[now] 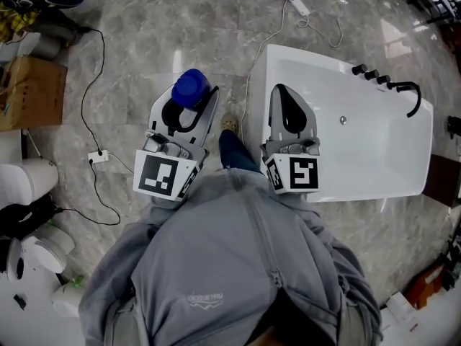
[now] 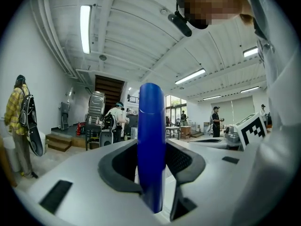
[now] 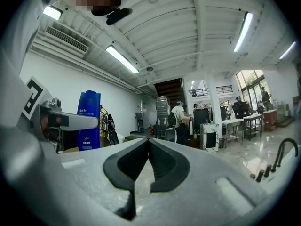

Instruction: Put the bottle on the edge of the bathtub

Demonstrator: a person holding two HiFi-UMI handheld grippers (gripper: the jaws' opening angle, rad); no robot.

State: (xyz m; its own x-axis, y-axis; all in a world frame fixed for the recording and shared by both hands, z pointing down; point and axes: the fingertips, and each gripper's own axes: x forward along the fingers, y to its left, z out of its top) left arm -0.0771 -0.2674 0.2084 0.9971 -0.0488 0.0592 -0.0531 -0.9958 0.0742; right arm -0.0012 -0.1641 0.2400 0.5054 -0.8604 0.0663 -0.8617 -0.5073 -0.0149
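Observation:
A blue bottle (image 1: pixel 191 88) stands upright between the jaws of my left gripper (image 1: pixel 190 105), which is shut on it and held in the air over the marble floor, left of the bathtub. In the left gripper view the bottle (image 2: pixel 151 145) fills the gap in my left gripper (image 2: pixel 151 175). The right gripper view shows the same bottle (image 3: pixel 89 120) from the side, label facing. My right gripper (image 1: pixel 282 92) is shut and empty, its tips (image 3: pixel 147 142) touching, above the near left rim of the white bathtub (image 1: pixel 374 157).
A black faucet (image 1: pixel 405 91) sits at the tub's far right end. A cardboard box (image 1: pixel 29 92), a cable with a plug block (image 1: pixel 98 156) and white toilets (image 1: pixel 32 182) lie to the left. People stand far off in the hall (image 2: pixel 21 121).

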